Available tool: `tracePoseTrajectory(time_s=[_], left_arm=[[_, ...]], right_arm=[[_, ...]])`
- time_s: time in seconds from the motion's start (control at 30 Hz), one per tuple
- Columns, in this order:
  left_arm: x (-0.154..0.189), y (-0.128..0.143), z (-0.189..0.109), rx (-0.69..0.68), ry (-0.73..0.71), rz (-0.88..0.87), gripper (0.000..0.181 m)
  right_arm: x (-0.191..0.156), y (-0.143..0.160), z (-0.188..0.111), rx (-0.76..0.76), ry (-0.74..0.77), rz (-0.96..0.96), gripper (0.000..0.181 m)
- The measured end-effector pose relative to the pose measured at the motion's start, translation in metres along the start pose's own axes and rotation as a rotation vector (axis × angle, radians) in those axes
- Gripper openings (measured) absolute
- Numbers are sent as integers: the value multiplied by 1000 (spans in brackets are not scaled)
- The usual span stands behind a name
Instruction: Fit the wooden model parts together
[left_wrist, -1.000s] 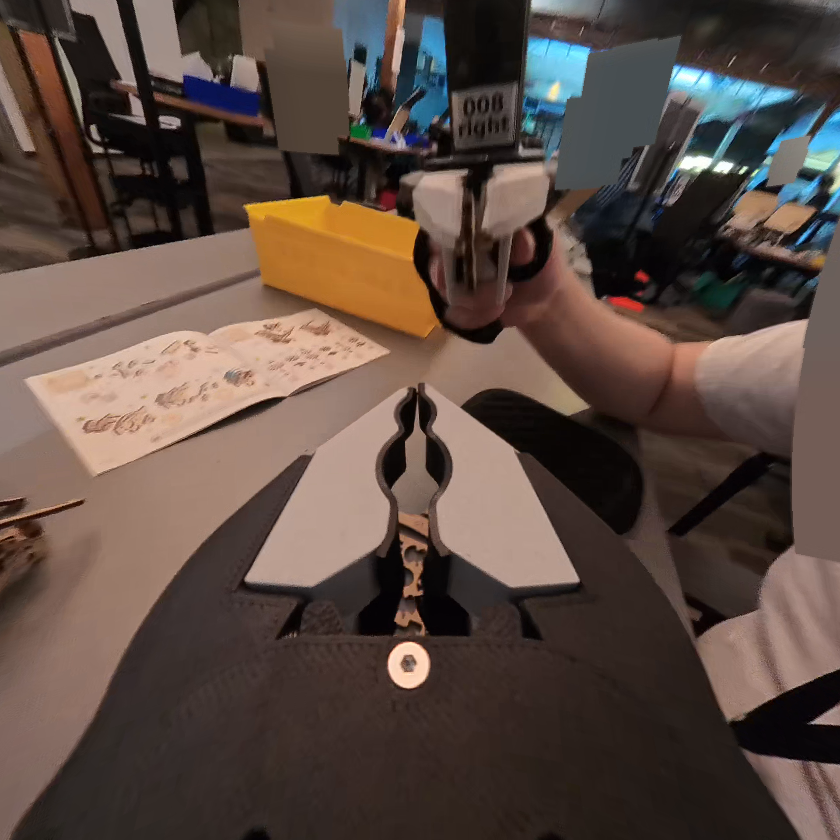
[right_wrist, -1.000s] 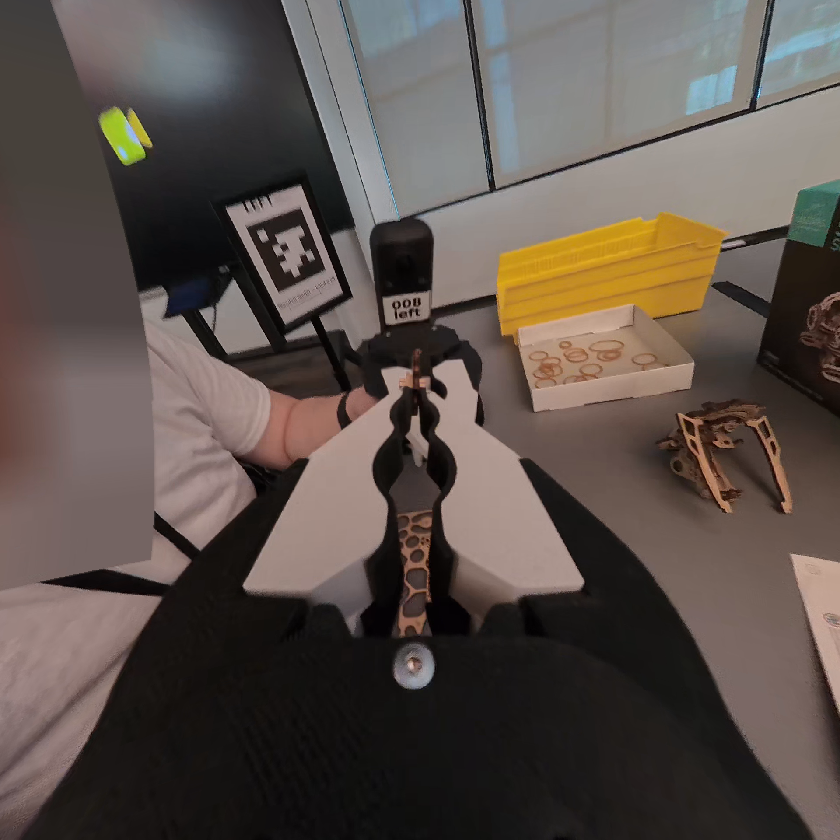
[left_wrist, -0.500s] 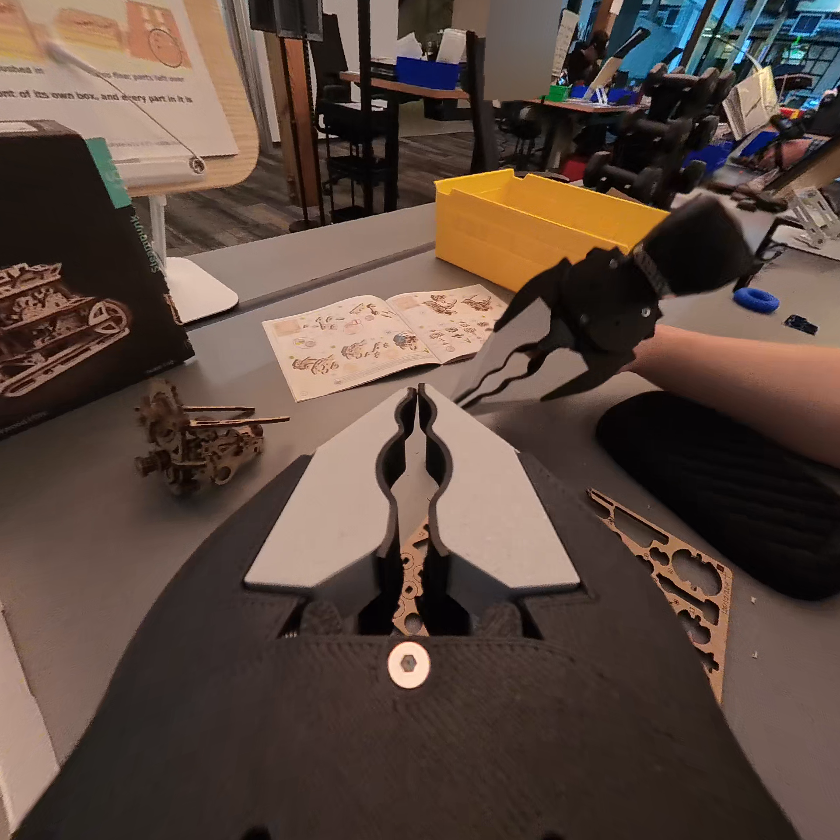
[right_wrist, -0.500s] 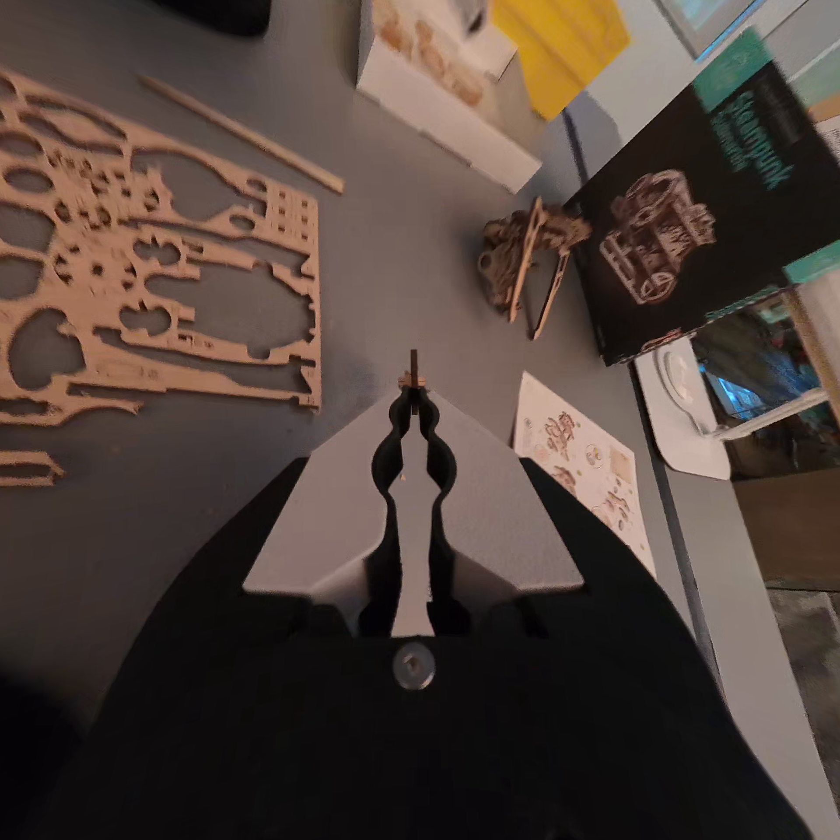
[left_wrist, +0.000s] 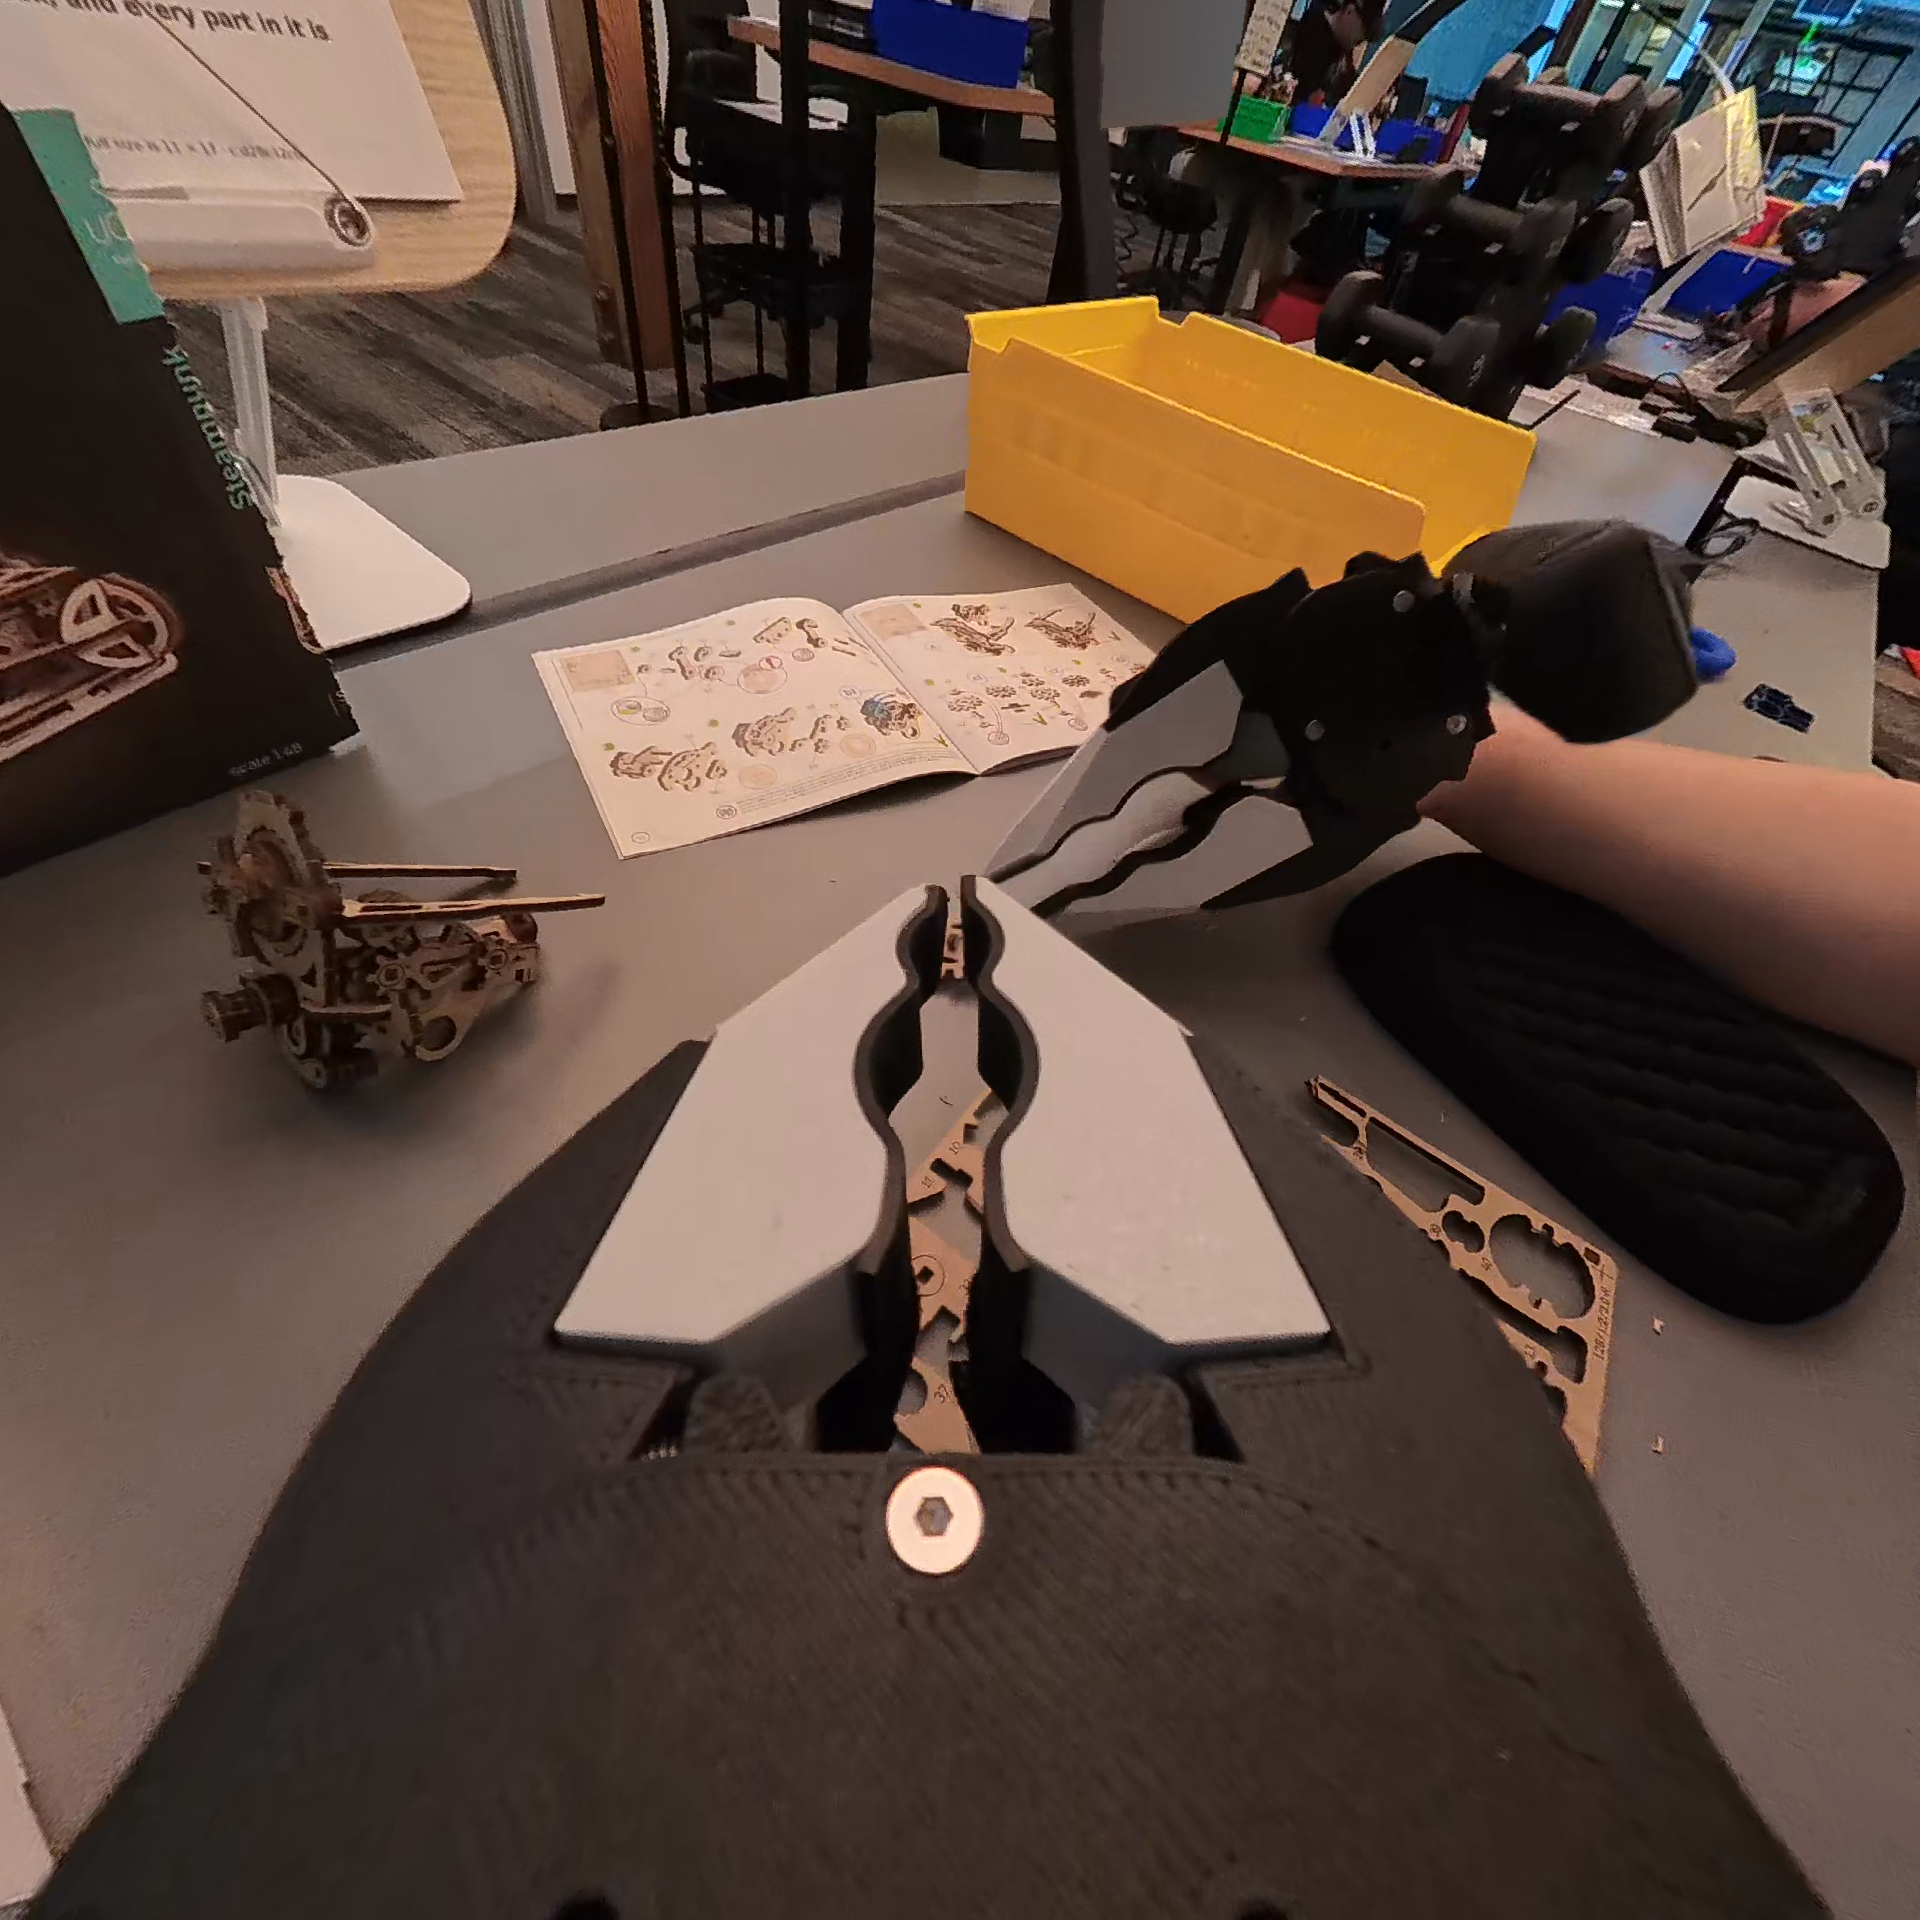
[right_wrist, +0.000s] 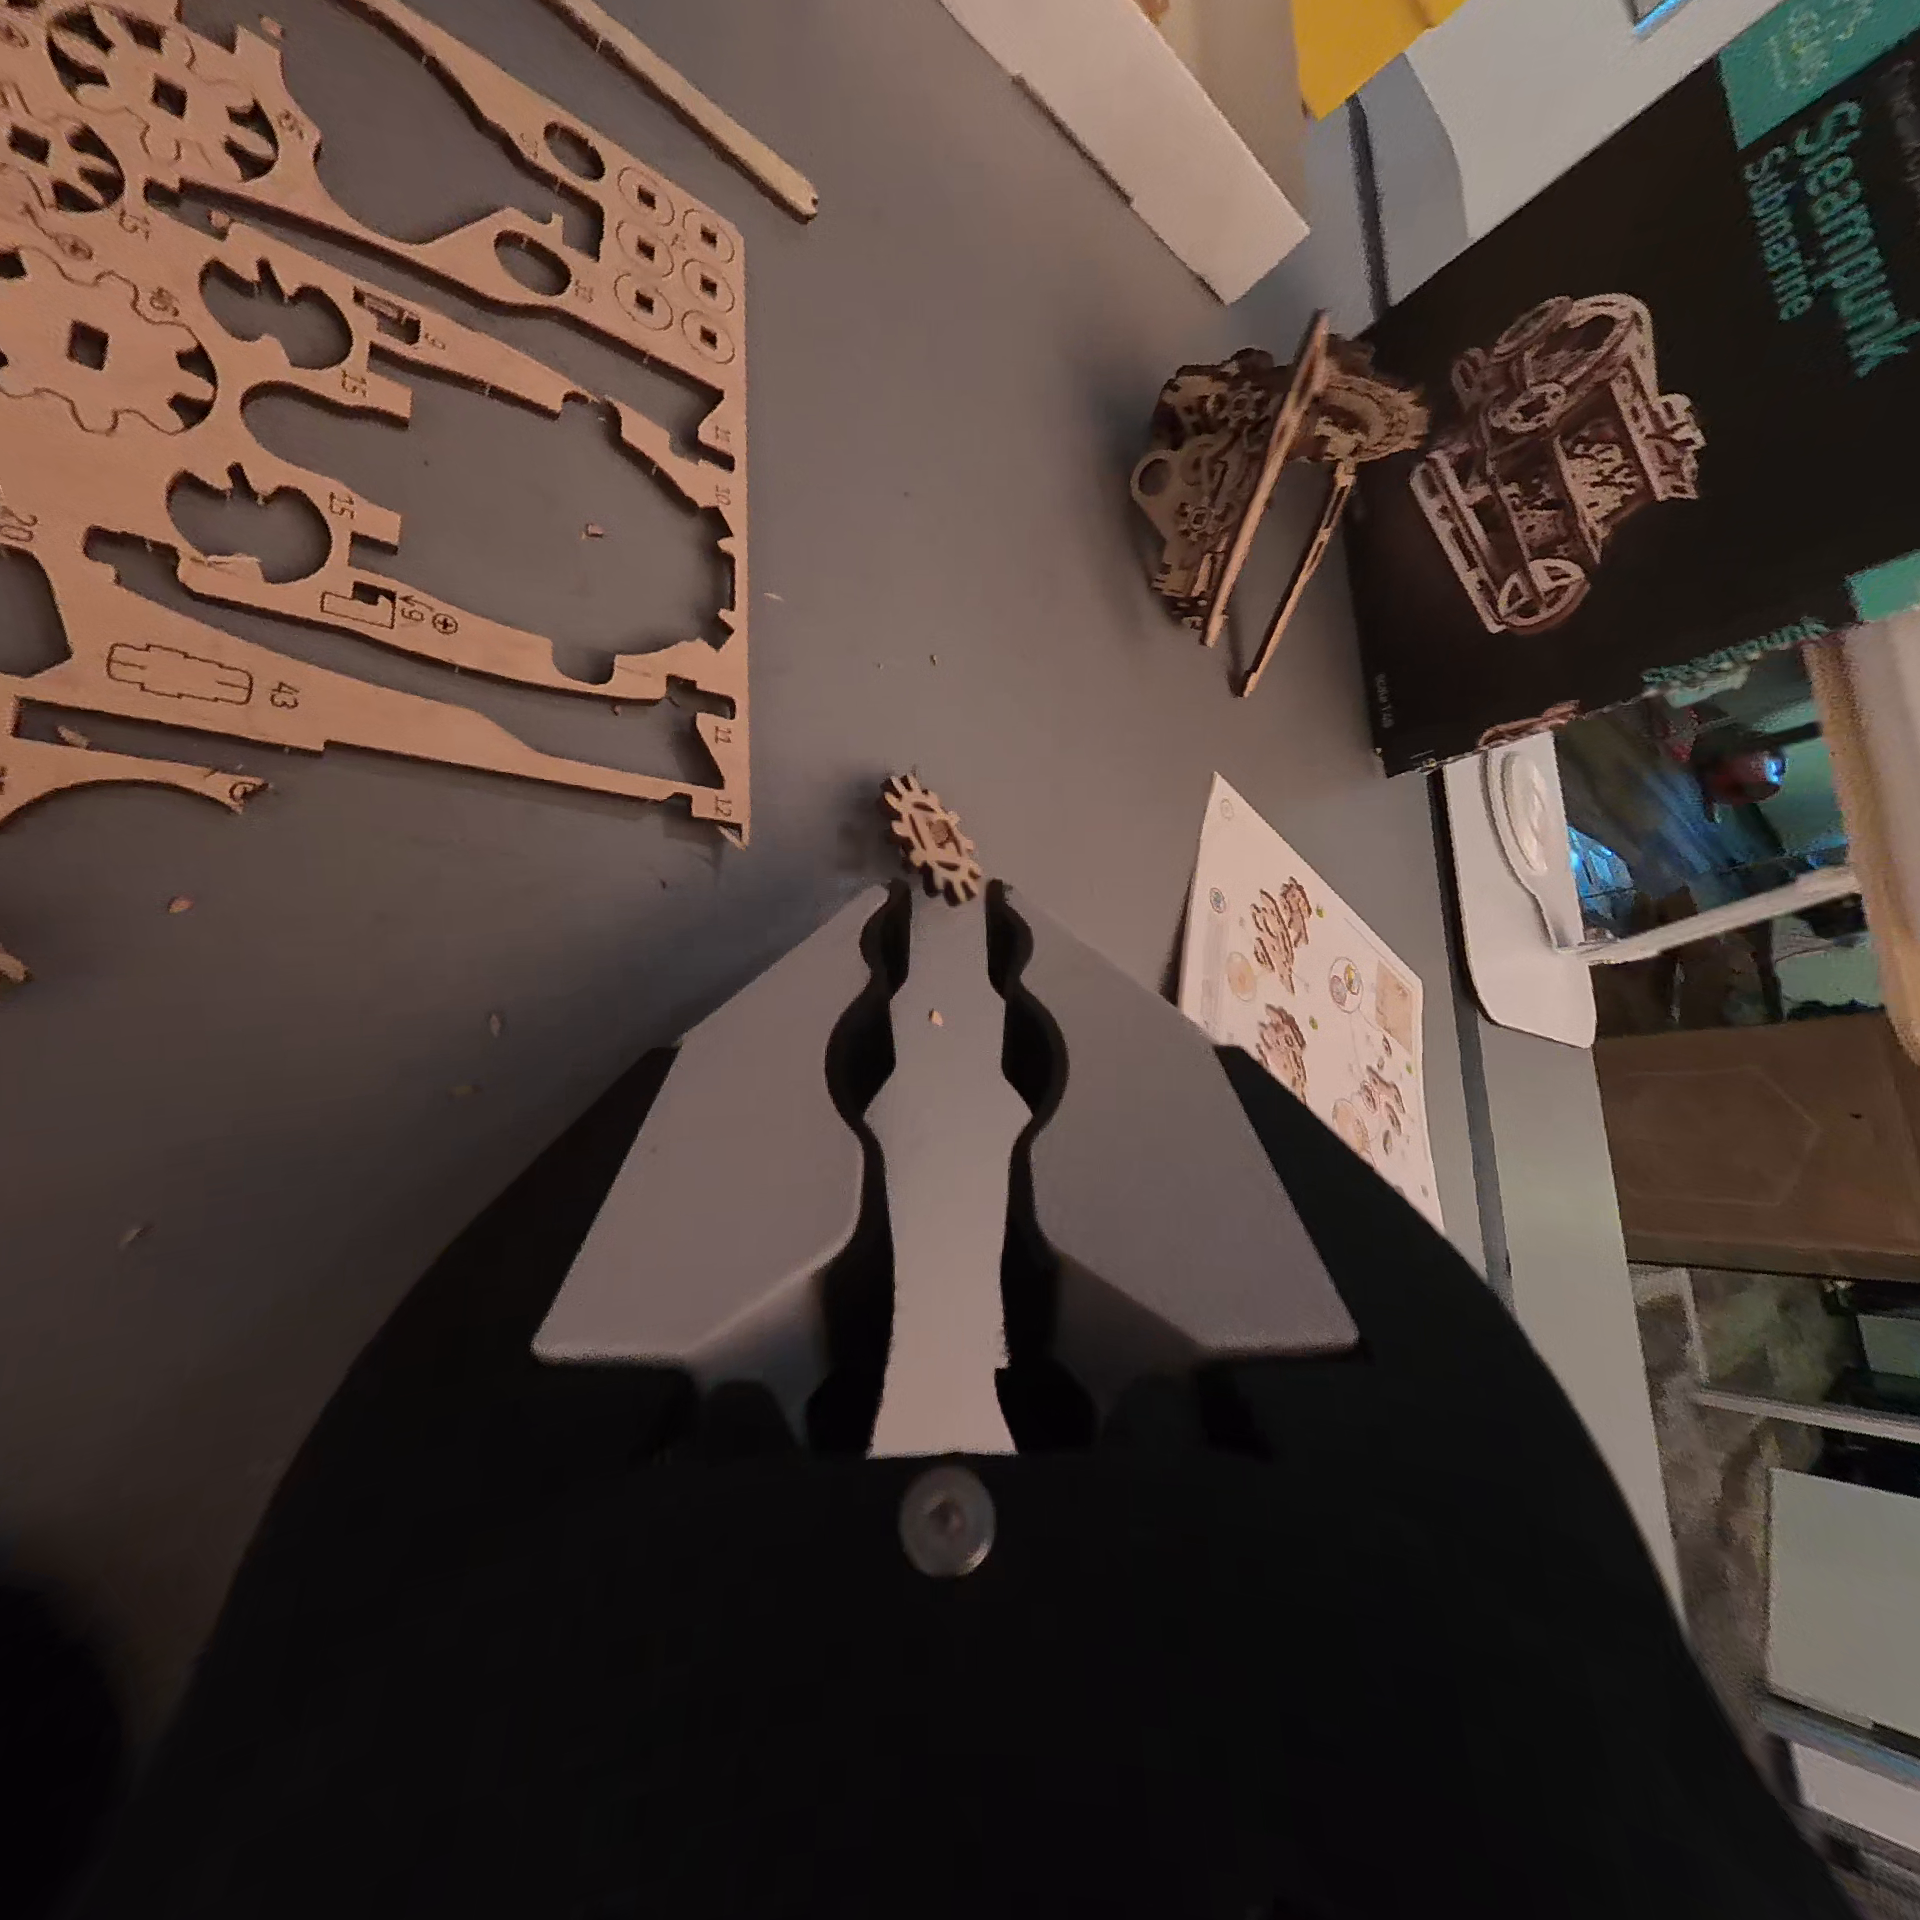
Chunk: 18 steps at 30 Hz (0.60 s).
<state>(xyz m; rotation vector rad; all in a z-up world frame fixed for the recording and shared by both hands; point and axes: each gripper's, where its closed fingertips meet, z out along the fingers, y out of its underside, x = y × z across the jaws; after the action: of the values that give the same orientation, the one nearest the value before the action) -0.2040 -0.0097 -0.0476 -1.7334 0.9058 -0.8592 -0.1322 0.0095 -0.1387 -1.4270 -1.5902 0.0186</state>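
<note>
The right gripper (right_wrist: 940, 894) stands parted over the grey table (right_wrist: 520, 1039), and a small wooden gear (right_wrist: 932, 835) lies flat just beyond its fingertips, apparently free of both (contact with the tips is hard to judge). Left of the gear lies the punched wooden parts sheet (right_wrist: 364, 436); beyond it to the right sits the half-built wooden model (right_wrist: 1262, 478), beside the dark kit box (right_wrist: 1621, 416). The instruction booklet (right_wrist: 1309, 997) lies right of the gear. The left gripper (left_wrist: 948, 904) hovers over the sheet (left_wrist: 1496, 1247), jaws a narrow slit apart, nothing visibly clamped. A yellow bin (left_wrist: 1226, 447) stands behind.
</note>
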Motion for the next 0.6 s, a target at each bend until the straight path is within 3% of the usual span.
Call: tracePoseTrajectory(time_s=[0.3,0.6], left_arm=[[-1,8,4,-33,46,-55,2],[11,25,13,-127,95,-47,5]], right_arm=[[1,15,-42,76,76,178,11],[-3,14,-38,103,96,138,11]])
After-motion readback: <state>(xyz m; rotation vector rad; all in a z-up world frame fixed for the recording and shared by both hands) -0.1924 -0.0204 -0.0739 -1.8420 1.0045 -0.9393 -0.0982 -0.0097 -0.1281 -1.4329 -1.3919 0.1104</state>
